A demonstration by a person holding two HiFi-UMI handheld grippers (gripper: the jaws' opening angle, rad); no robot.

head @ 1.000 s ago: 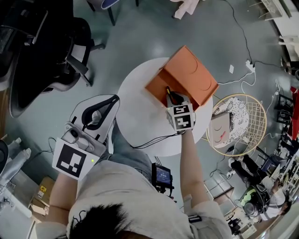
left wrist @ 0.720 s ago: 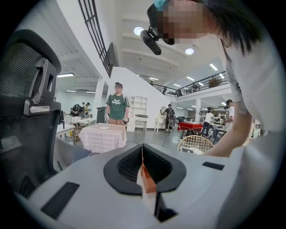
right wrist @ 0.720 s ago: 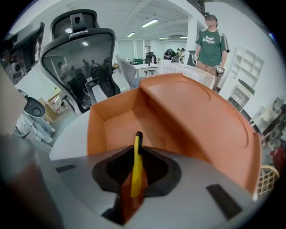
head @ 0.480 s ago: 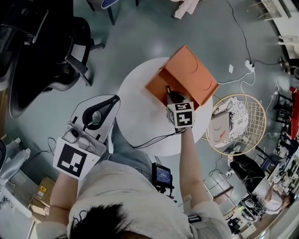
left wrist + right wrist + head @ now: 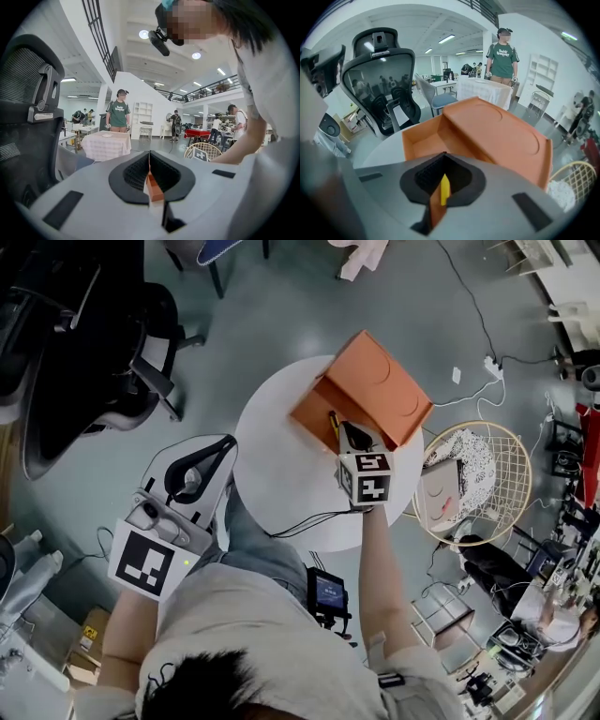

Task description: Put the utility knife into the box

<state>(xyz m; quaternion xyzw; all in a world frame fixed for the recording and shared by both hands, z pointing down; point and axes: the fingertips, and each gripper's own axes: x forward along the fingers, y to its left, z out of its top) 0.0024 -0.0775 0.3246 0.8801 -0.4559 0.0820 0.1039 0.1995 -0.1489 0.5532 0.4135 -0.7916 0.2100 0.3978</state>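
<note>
In the head view, the right gripper (image 5: 349, 435) holds the yellow knife (image 5: 332, 418) over the near edge of the open orange box (image 5: 375, 385) on the round table (image 5: 272, 474), while the left gripper (image 5: 212, 452) hangs off the table's left side. In the left gripper view, the left gripper (image 5: 149, 159) has its jaws pressed together with nothing between them. In the right gripper view, the right gripper (image 5: 442, 164) is clamped on the knife (image 5: 445, 188), with the box's (image 5: 436, 138) open compartment just ahead.

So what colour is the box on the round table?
The box is orange, inside and out; the right gripper view shows it best.
</note>
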